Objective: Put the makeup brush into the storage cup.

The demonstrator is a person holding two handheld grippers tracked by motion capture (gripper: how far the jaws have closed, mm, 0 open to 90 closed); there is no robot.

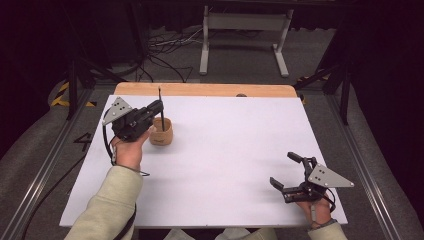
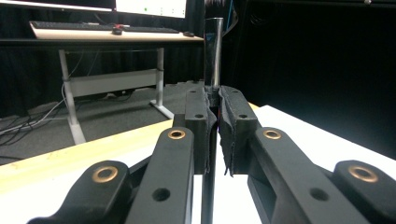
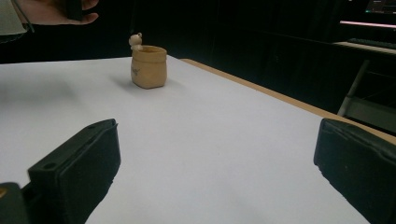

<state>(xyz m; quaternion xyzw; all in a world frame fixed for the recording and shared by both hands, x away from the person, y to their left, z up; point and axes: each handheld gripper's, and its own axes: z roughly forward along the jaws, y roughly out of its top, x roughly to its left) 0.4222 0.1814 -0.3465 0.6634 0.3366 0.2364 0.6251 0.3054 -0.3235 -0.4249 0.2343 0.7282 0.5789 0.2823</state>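
Dark lab, white bench (image 1: 225, 165). Left tongs (image 1: 156, 107) clamp a dark rod (image 1: 161, 107), upright, its lower end in the tan pot (image 1: 161, 132). Right tongs (image 1: 288, 171) gape wide, well apart.

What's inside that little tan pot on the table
A thin dark rod, clamped by the left gripper, stands upright at the tan pot. Its lower end and the pot's inside are hidden.
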